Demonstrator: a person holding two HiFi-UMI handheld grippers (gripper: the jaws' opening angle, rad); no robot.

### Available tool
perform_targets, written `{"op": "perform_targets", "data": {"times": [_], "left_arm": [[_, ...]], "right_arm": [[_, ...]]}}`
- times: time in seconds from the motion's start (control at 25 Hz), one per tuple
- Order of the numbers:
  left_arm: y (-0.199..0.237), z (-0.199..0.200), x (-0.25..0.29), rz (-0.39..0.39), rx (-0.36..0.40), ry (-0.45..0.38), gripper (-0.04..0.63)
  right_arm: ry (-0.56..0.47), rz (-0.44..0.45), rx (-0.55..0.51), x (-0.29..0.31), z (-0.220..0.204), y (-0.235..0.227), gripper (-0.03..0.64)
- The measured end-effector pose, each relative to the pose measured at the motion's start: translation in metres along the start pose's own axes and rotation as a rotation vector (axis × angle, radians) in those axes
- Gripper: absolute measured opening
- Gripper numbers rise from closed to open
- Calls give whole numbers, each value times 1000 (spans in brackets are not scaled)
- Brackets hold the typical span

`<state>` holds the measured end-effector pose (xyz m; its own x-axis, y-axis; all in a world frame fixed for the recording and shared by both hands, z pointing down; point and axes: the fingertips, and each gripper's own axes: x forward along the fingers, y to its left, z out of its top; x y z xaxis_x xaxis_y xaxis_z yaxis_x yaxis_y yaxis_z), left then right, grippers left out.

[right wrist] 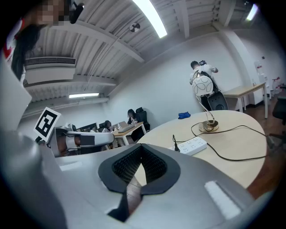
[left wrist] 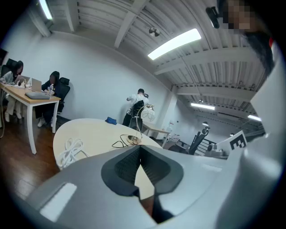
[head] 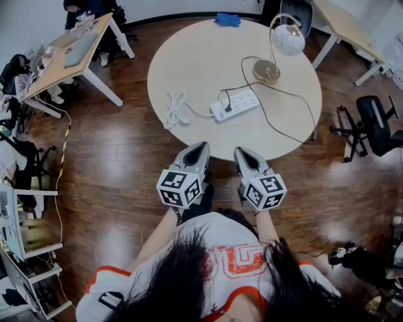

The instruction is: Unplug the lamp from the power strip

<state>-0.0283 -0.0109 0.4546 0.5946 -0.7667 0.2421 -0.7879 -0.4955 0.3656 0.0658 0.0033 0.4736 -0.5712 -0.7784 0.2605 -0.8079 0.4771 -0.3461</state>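
Observation:
A white power strip [head: 235, 104] lies near the middle of the round table [head: 189, 56]. A black plug [head: 227, 107] sits in its left end. The plug's black cord loops to a brass lamp [head: 267, 71] with a round white shade [head: 288, 39]. Both grippers hover side by side over the floor, just short of the table's near edge, pointing at the strip. My left gripper [head: 200, 146] is shut and empty, its tips meeting [left wrist: 140, 147]. My right gripper [head: 243, 151] is also shut with nothing in it [right wrist: 141, 146]. The right gripper view has the strip [right wrist: 193, 145] ahead to the right.
The strip's white cord [head: 175, 108] lies coiled on the table's left side, and a blue cloth [head: 227, 19] rests at the far edge. A black office chair [head: 371, 126] stands to the right. Desks with seated people [head: 75, 44] are at the back left.

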Motion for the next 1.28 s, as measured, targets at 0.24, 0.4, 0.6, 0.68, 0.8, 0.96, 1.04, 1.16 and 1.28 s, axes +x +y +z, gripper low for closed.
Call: {"op": "perform_targets", "data": {"times": [0.24, 0.4, 0.6, 0.68, 0.8, 0.96, 1.04, 1.16, 1.28], "left_arm": [[47, 27, 37, -56, 10, 34, 0], [63, 32, 60, -119, 3, 72, 0], [69, 30, 82, -180, -28, 111, 0], [69, 25, 89, -205, -51, 131, 0], [70, 12, 104, -230, -77, 165, 0], [79, -14, 122, -213, -84, 231, 0], [86, -30, 132, -193, -82, 271, 0], [95, -50, 150, -160, -35, 324, 0], [103, -68, 167, -126, -16, 380, 0]], "right_arm": [[15, -65, 45, 56, 15, -20, 2], [30, -114, 67, 79, 17, -30, 2], [61, -172, 83, 90, 12, -41, 2], [80, -193, 80, 91, 10, -45, 2], [112, -228, 44, 91, 7, -56, 2], [192, -253, -16, 99, -10, -74, 3], [239, -244, -36, 105, -21, -84, 69], [309, -215, -79, 120, -35, -100, 90], [393, -179, -172, 140, -46, -113, 115]]}}
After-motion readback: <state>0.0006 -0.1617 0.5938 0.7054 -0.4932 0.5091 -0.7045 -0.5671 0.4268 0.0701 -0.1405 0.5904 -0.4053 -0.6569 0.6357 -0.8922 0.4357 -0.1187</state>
